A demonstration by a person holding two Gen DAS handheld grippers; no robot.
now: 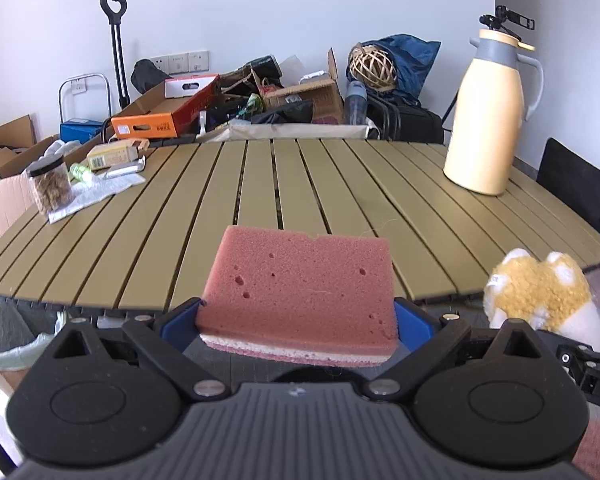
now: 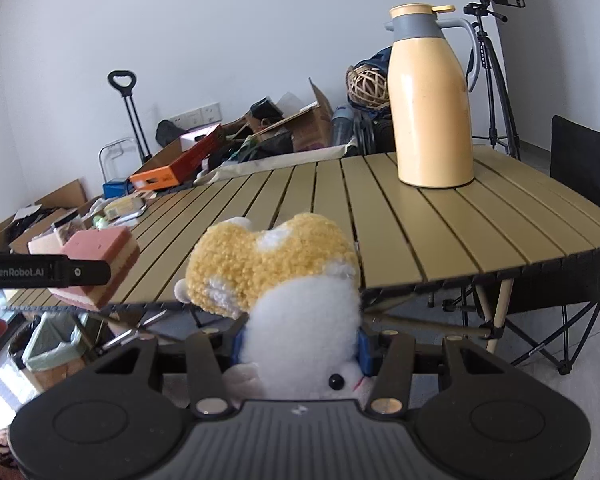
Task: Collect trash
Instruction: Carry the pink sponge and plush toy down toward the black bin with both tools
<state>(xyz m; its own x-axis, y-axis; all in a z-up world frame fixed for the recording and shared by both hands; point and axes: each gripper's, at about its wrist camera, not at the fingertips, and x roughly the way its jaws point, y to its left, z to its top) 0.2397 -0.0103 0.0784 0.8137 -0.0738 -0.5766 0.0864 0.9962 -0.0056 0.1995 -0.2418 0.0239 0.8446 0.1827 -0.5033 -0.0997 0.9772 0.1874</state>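
Pink sponge [image 1: 298, 280] in L gripper [image 1: 298, 322]

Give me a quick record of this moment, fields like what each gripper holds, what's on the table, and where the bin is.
left gripper: shut on pink sponge
right gripper: shut on plush toy
table: yellow thermos jug upright at far right; jar, white cloth and small boxes at far left
bin: lined, on the floor below the table's near left edge
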